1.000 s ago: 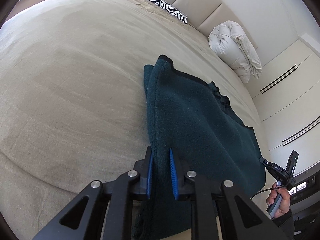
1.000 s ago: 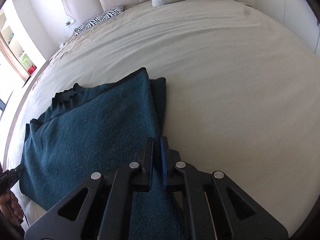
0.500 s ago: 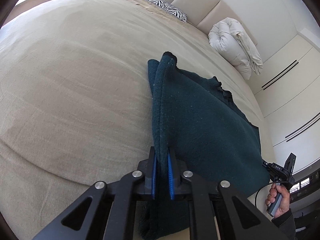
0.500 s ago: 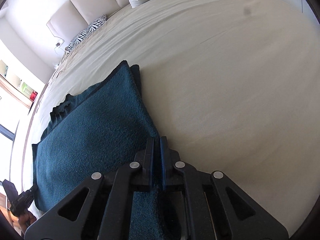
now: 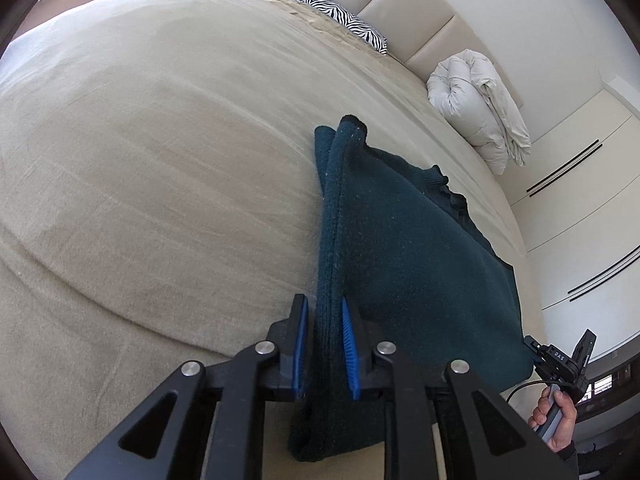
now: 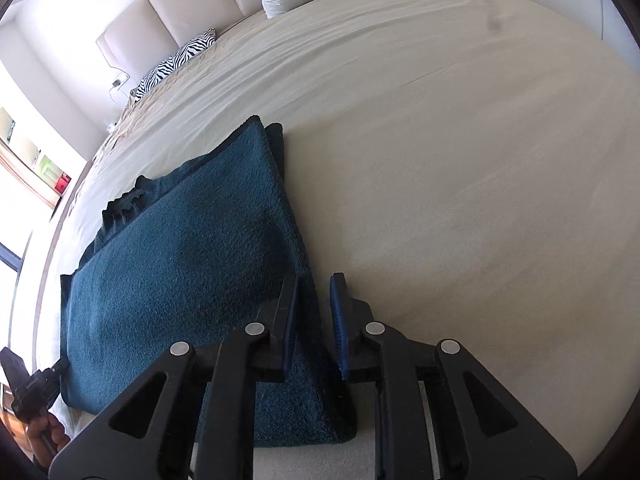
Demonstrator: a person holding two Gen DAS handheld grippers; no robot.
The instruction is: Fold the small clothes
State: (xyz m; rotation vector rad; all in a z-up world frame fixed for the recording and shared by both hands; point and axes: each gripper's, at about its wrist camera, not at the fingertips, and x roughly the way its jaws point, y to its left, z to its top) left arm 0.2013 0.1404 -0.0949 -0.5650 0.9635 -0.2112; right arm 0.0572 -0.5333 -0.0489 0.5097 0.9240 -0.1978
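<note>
1. Left wrist view: the left gripper has just been opening. The folded edge of the dark teal sweater stands between its blue pads; a thin gap shows at the left pad, and whether the right pad still touches the knit is hard to tell, so it reads as released.
2. The sweater runs ahead of and to the right of this gripper across the beige bed. Its near end drops behind the gripper's frame and is cut off from sight.
3. Far right, at the picture's lower edge, a hand grips the handle of the other gripper, mostly cropped.
4. Well ahead lie a zebra-print pillow and a rolled white duvet.
5. Right wrist view: the right gripper has likewise just been opening. The sweater's right edge sits between its pads, pressed by neither one: released.
6. The sweater spreads ahead and to the left of this gripper on the bed; its ribbed collar is bunched and hard to make out.
</note>
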